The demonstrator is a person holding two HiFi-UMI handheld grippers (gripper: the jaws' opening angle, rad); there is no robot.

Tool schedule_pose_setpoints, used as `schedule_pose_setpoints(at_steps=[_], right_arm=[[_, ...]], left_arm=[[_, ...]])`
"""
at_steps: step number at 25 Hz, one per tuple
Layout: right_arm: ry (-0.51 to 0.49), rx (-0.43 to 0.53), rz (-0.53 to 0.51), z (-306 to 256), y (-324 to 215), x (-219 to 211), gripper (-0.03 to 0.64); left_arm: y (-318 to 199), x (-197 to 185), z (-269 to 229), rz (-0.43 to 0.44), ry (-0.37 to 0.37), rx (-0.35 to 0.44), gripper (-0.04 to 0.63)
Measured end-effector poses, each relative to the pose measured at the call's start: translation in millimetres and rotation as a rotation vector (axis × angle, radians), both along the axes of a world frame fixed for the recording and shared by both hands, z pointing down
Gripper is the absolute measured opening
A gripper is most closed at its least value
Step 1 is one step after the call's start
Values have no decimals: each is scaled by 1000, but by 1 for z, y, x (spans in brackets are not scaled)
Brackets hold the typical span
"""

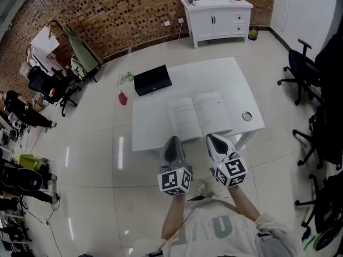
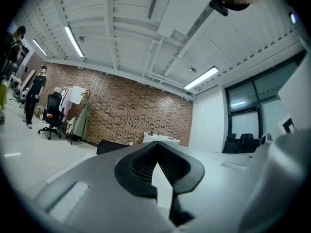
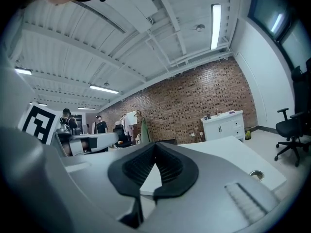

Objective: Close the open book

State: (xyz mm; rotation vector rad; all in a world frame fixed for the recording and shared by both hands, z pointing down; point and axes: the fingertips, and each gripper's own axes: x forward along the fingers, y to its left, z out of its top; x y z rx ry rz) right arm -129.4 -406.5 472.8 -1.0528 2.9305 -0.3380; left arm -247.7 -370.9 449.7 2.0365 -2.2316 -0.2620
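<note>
The open book (image 1: pixel 198 114) lies flat on the white table (image 1: pixel 236 76), pages up, close to the near edge. My left gripper (image 1: pixel 172 141) hangs just short of the table's near edge, in front of the book's left page, with its jaws shut and empty. My right gripper (image 1: pixel 214 138) is beside it, at the near edge below the right page, jaws also shut with nothing between them. In the left gripper view, the left gripper (image 2: pixel 156 144) points level across the table top; the right gripper (image 3: pixel 155 144) does the same in the right gripper view.
A black case (image 1: pixel 153 80) rests on the table's far left corner. A small metal ring (image 1: pixel 246 115) sits near the right edge, the same metal ring (image 3: pixel 256 175) in the right gripper view. A white cabinet (image 1: pixel 217 17) stands by the brick wall; office chairs (image 1: pixel 300 71) line the right.
</note>
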Motion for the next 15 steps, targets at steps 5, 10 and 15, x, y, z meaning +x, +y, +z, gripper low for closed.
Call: schedule_pose_setpoints(at_steps=[5,10,15], right_arm=[[0,3,20,2,-16,-6,-2],[17,12,42,5,-19,-16,-2],[42,-17,67,14,-19,-16,-2]], left_arm=[[-13,-5,4,39,71,16,12],[-18,-32,43,47,572,149,7],[-22,-43,114,18,978,195,139]])
